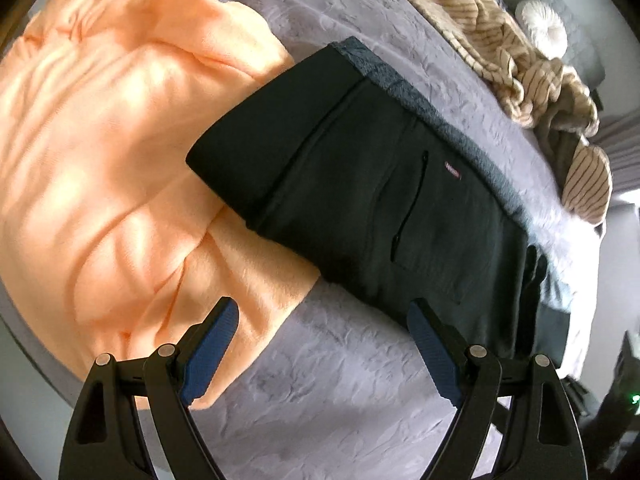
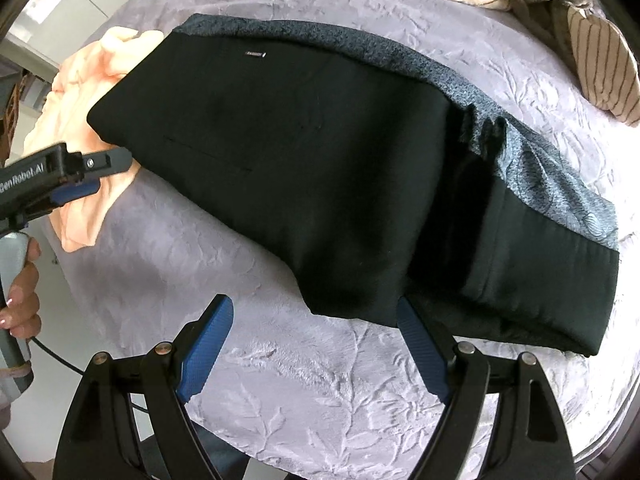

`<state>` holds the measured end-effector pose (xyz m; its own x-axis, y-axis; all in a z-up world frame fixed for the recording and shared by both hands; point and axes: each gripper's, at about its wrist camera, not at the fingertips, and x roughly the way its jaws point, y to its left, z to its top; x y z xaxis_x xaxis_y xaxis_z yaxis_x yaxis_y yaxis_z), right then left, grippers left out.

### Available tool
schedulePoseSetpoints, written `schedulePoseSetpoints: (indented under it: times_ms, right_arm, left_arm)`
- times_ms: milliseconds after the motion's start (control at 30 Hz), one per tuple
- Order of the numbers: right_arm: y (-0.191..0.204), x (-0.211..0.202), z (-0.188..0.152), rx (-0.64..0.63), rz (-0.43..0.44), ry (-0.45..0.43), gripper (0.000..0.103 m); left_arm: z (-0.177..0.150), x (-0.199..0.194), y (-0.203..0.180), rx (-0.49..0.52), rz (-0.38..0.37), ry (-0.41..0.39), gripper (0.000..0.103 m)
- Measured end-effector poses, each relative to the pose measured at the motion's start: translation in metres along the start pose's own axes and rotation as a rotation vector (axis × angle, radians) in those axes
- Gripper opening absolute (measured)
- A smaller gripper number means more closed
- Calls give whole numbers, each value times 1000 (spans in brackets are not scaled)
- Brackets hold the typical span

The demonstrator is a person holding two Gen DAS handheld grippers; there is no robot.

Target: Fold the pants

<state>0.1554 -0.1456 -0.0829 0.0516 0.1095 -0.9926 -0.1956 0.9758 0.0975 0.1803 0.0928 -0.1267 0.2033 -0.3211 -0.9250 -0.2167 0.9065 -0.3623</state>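
Pants (image 2: pixel 320 184) lie folded on a lilac embossed bedspread (image 2: pixel 320 392) beside an orange garment (image 1: pixel 120 160).

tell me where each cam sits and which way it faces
Left wrist: on the left gripper, jaws open, looking steeply down at black pants lying partly on an orange cloth.
Right wrist: on the right gripper, jaws open, facing down at the pants' near edge; a hand holding the left gripper shows at left.
Shared: pants, orange cloth, grey bedspread, striped cloth.
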Motion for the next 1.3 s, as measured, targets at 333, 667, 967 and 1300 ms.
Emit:
schedulePoseSetpoints:
  times_ms: [333,667,967,1300]
  right_arm:
    - [-31,25,17,95,37,12,86]
    - [-26,52,16,81,72,24,96]
    - [-32,54,13,89,90,23,97]
    - [-47,32,15,135,146,-3,97]
  left_arm:
    - [15,21,-2,-36,-126,-14,87]
    - [29,31,1,-84,-209,-54,87]
    - [37,-7,-37,-8,-252,-157,87]
    - [42,39,-28,-30,-76,-78,81]
